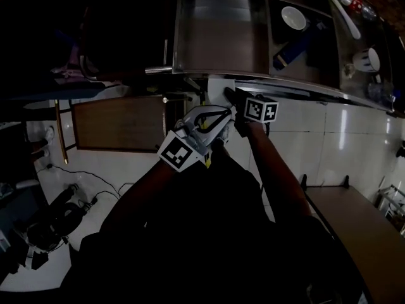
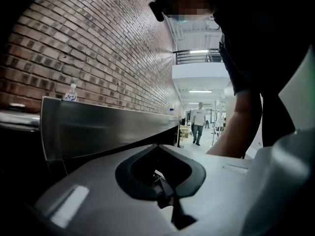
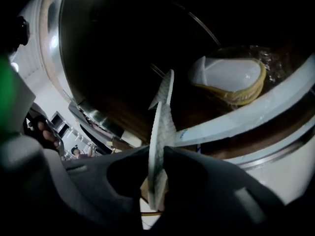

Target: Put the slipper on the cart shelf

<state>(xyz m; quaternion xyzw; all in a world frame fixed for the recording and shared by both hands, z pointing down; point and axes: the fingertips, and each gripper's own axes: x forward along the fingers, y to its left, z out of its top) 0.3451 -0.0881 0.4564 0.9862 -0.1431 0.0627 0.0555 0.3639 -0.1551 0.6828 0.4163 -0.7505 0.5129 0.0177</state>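
A thin white slipper (image 3: pixel 161 127) with a ribbed sole stands on edge between the jaws of my right gripper (image 3: pixel 160 151), which is shut on it. In the head view the right gripper (image 1: pixel 229 95) reaches up to the front lip of the steel cart shelf (image 1: pixel 221 37), and a bit of the white slipper (image 1: pixel 215 84) shows there. A second white slipper (image 3: pixel 229 77) with yellowish trim lies further in on the dark shelf. My left gripper (image 1: pixel 218 116) hangs just below and left of the right one. Its jaws meet, with nothing held (image 2: pixel 172 208).
The cart's neighbouring compartment holds a white bowl (image 1: pixel 294 18) and a blue object (image 1: pixel 288 52). Cups (image 1: pixel 367 59) stand at the right. A pale rail (image 3: pixel 256 114) crosses in front of the shelf. A brick wall (image 2: pixel 98 48) runs along the left, and a person (image 2: pixel 199 122) walks far down the corridor.
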